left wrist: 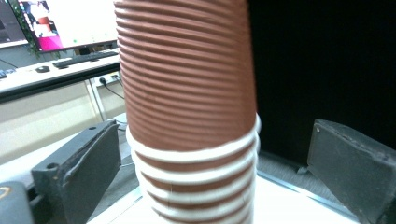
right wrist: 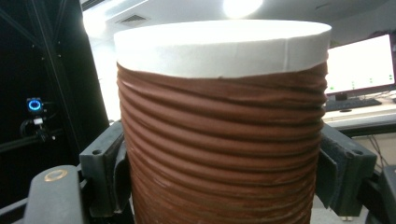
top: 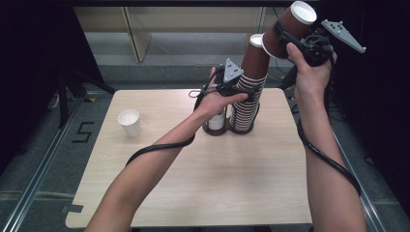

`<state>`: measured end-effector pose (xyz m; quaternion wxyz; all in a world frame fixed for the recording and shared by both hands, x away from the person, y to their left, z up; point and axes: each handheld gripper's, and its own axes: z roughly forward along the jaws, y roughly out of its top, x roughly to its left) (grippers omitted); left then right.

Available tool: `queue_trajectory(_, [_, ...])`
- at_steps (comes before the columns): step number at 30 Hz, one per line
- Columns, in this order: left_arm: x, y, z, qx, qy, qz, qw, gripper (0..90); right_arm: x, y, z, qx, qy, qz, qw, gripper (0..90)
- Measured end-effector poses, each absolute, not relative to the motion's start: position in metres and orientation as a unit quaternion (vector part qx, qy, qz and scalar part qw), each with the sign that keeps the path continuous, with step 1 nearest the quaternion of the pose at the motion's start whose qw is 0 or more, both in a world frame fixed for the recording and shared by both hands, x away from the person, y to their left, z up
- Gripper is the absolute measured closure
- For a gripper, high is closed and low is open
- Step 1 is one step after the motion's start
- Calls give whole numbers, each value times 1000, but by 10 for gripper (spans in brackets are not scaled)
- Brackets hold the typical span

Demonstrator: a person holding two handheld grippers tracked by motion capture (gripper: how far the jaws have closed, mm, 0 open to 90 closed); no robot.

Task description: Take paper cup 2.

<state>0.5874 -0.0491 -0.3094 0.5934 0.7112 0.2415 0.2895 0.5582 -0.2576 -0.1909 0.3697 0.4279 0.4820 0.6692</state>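
Note:
A tall stack of brown ribbed paper cups (top: 246,104) stands upside down in a dark holder (top: 215,129) at the far middle of the table. My left gripper (top: 244,94) reaches around the stack partway up. In the left gripper view the stack (left wrist: 187,93) sits between the two black jaws of my left gripper (left wrist: 191,177), with a gap on each side, so it is open. My right gripper (top: 295,36) is raised at the upper right, shut on a single brown cup (top: 290,26) held tilted above the stack. Both pads of my right gripper (right wrist: 224,172) press the cup (right wrist: 224,116).
A small white cup (top: 129,123) stands upright on the left part of the wooden table (top: 217,183). A white object (top: 216,120) sits in the holder's other ring, beside the stack. Dark floor and rails surround the table.

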Motion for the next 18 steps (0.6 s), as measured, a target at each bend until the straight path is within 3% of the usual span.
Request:
queue_trajectory(10, [539, -3, -321, 714, 231, 296, 591, 24, 529, -274, -208, 429, 484, 675, 355, 198])
queue_trajectory(18, [504, 28, -341, 715, 230, 285, 596, 24, 501, -271, -242, 427, 502, 669, 344, 198])
